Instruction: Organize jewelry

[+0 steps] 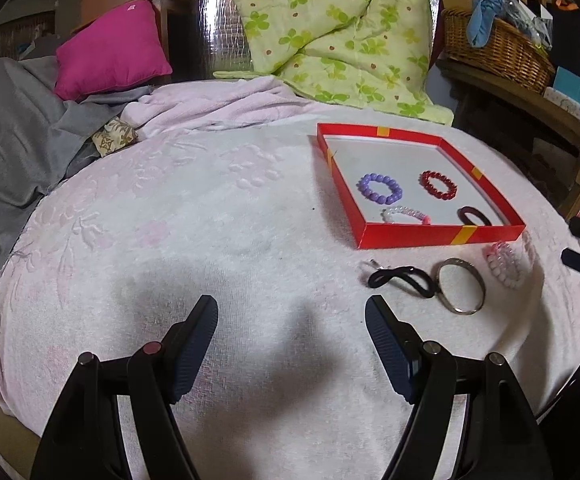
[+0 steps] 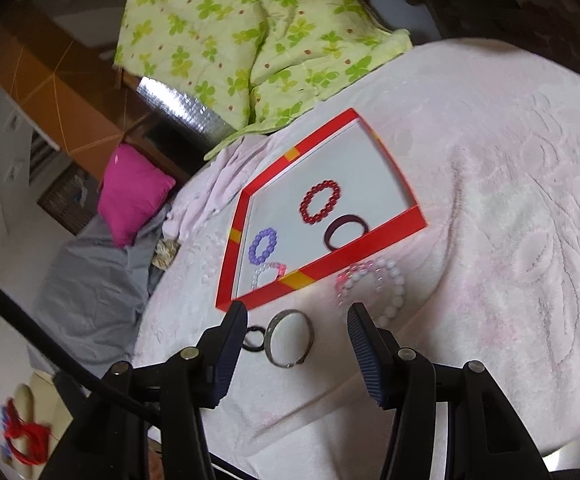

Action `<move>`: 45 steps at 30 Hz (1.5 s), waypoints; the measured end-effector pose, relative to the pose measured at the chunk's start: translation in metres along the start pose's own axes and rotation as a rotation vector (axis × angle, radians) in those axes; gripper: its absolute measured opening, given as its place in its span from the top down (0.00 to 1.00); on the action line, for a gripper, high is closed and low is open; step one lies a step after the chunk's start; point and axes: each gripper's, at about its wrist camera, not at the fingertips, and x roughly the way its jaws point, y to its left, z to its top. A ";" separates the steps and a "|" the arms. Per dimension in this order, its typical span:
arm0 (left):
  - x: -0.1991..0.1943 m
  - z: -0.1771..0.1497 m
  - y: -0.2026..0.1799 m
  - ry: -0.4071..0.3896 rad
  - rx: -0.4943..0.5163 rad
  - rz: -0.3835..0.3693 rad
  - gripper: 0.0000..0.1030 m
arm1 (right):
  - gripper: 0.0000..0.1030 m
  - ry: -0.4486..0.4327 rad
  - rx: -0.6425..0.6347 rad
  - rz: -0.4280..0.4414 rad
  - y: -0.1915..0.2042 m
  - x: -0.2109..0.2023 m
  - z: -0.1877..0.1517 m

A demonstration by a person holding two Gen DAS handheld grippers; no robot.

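Note:
A red tray (image 1: 438, 236) (image 2: 374, 246) lies on the pink blanket. In it are a purple bead bracelet (image 1: 380, 189) (image 2: 263, 245), a red bead bracelet (image 1: 438, 185) (image 2: 320, 203), a pale pink bracelet (image 1: 406, 216) (image 2: 267, 274) and a dark hair band (image 1: 474, 216) (image 2: 346, 232). In front of the tray lie a black hair tie (image 1: 402, 279) (image 2: 254, 338), a metal bangle (image 1: 461, 291) (image 2: 290, 338) and a pink-white bead bracelet (image 1: 504, 265) (image 2: 374, 286). My left gripper (image 1: 292, 344) is open and empty, left of these. My right gripper (image 2: 298, 354) is open, just above the bangle.
A green floral quilt (image 1: 330, 32) (image 2: 241, 40) is heaped behind the tray. A magenta pillow (image 1: 109, 52) (image 2: 133, 196) and grey sheet (image 1: 9, 148) lie at the left. A wicker basket (image 1: 498, 44) stands on a wooden shelf at the right.

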 end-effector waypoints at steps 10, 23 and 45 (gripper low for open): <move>0.018 0.008 -0.011 0.036 0.037 -0.057 0.26 | 0.46 0.023 0.138 0.102 -0.047 0.015 0.021; 0.039 0.024 -0.025 0.061 0.051 -0.186 0.26 | 0.63 0.122 -0.056 -0.142 -0.036 0.063 0.034; 0.073 0.024 -0.057 0.163 0.069 -0.283 0.89 | 0.63 0.136 0.020 -0.104 -0.053 0.055 0.032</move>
